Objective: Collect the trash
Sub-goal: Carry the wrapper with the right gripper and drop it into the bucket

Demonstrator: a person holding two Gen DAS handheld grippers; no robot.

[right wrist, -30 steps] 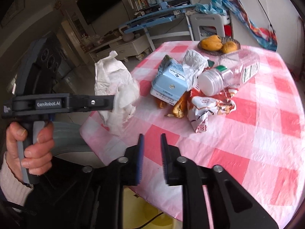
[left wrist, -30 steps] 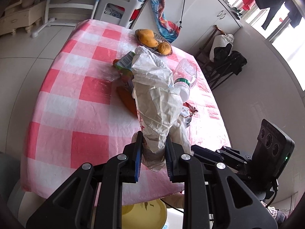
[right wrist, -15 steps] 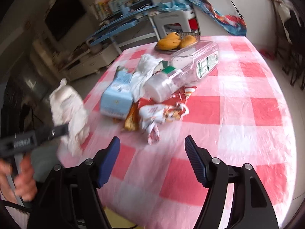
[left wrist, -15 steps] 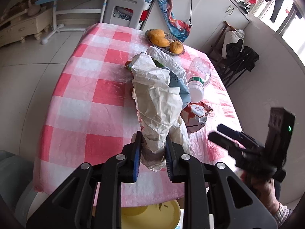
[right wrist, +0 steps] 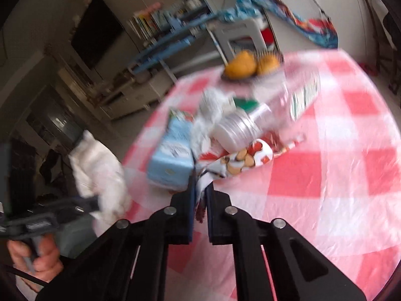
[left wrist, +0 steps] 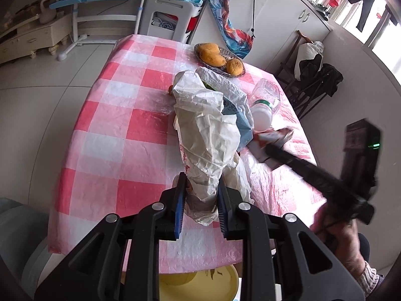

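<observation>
1. Pink-and-white checked plastic covers the bench, which stands in a tiled living room with a blue shelf rack, a white stool and pale cupboards behind it.
2. At the far end of the bench sits a shallow dish of orange fruit.
3. Left tool: its blue-padded jaws pinch the lower end of a crumpled white paper bag, which rises upright from the tool above the near part of the bench.
4. In the right wrist view the same bag shows at the left, beside the person's hand that grips the left tool's handle.
5. Right tool: its jaws have just been closing and now stand pressed nearly together on the edge of a red-and-white printed snack wrapper, a thin fold of it caught between the pads.
6. From the left wrist view, the right tool reaches in from the right as a blurred black bar, its tip at that wrapper near the right edge of the bench.
7. Remaining trash lies clustered mid-bench: a light blue carton lies just left of the wrapper.
8. A clear plastic bottle with a white cap and green label lies on its side behind the wrapper, cap toward the camera.
9. A wad of white plastic or paper sits between carton and bottle.
10. Below the near edge of the bench a yellow basin shows between the left tool's arms.
11. The right wrist view is blurred, so finer detail of the pile cannot be told.
</observation>
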